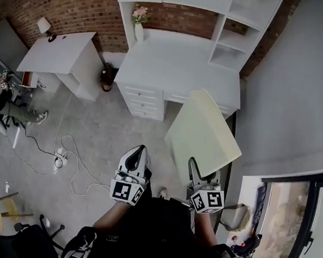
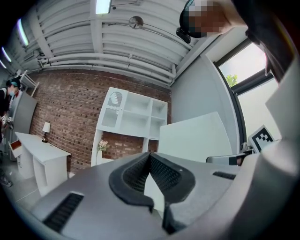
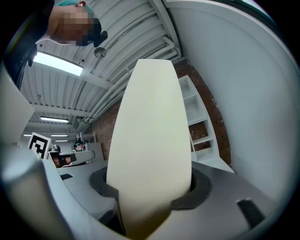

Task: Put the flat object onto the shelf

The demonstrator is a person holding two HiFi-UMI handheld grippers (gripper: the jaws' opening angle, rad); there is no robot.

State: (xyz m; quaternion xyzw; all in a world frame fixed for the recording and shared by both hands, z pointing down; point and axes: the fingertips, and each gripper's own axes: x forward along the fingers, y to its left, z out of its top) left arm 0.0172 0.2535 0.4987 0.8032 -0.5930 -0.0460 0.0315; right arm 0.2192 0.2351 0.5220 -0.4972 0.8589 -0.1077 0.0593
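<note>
Head view: right claw (image 1: 194, 163) clamps flat object (image 1: 203, 132) mid-carry (left claw (image 1: 142, 150) together, empty); next, raise to shelf (image 1: 234, 41) at twelve o'clock.

Right gripper (image 1: 196, 171), 5 o'clock: grips near edge of the flat board (image 1: 203, 132), which is tilted. Left gripper (image 1: 139, 154), 6 o'clock, apart from board. White counter (image 1: 178, 71) with shelf (image 1: 236, 42), 12 o'clock.

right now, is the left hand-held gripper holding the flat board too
No, the left hand-held gripper is shut on nothing; only the right hand-held gripper clamps the cream board.
</note>
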